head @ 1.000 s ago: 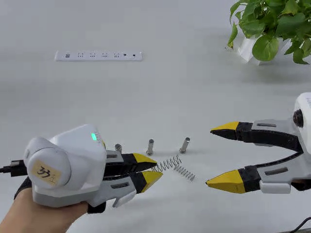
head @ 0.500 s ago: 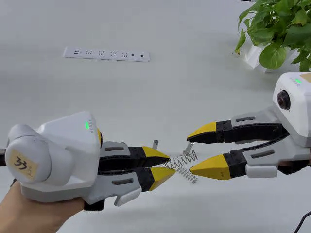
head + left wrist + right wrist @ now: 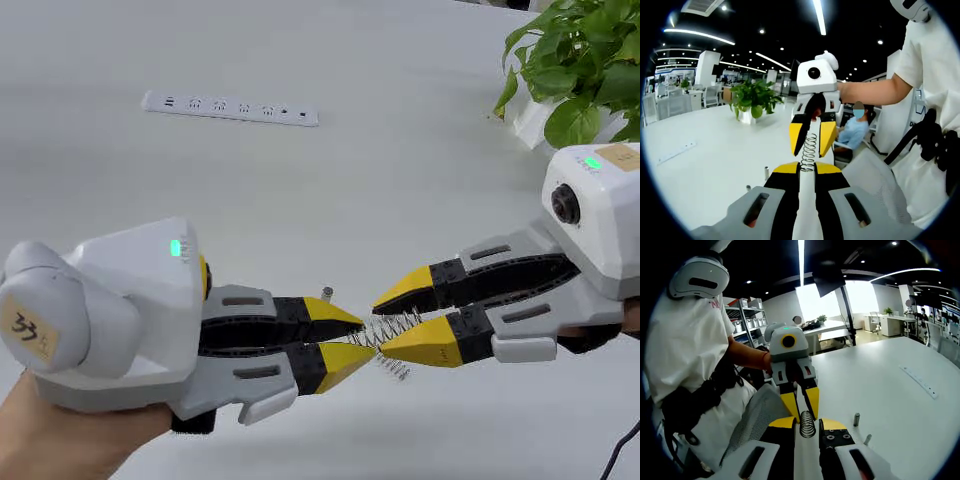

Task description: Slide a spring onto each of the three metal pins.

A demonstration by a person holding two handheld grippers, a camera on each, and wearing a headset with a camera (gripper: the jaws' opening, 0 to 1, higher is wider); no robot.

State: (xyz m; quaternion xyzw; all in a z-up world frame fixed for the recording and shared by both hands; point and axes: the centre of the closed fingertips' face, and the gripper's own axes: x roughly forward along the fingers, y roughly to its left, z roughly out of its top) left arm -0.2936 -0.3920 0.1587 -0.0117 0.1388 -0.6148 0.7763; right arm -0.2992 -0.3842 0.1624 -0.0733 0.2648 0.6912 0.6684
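Note:
A coiled steel spring (image 3: 392, 326) hangs in the air, stretched between my two grippers. My left gripper (image 3: 365, 337) is shut on its left end; in the left gripper view the spring (image 3: 809, 147) rises from between the yellow tips. My right gripper (image 3: 381, 327) comes in from the right, and its jaws press against the spring's other end (image 3: 807, 425). A second spring (image 3: 396, 367) lies on the table below. One upright metal pin (image 3: 326, 294) shows behind the left jaws. Two pins (image 3: 856, 419) stand on the table in the right gripper view.
A white power strip (image 3: 230, 108) lies at the far side of the grey table. A potted green plant (image 3: 580, 60) stands at the back right. A cable (image 3: 620, 450) runs along the front right corner. Office desks and a seated person show in the background.
My right gripper has moved left to the spring and narrowed its wide-open jaws onto it. The left gripper has lifted slightly with the spring; the other spring stayed on the table.

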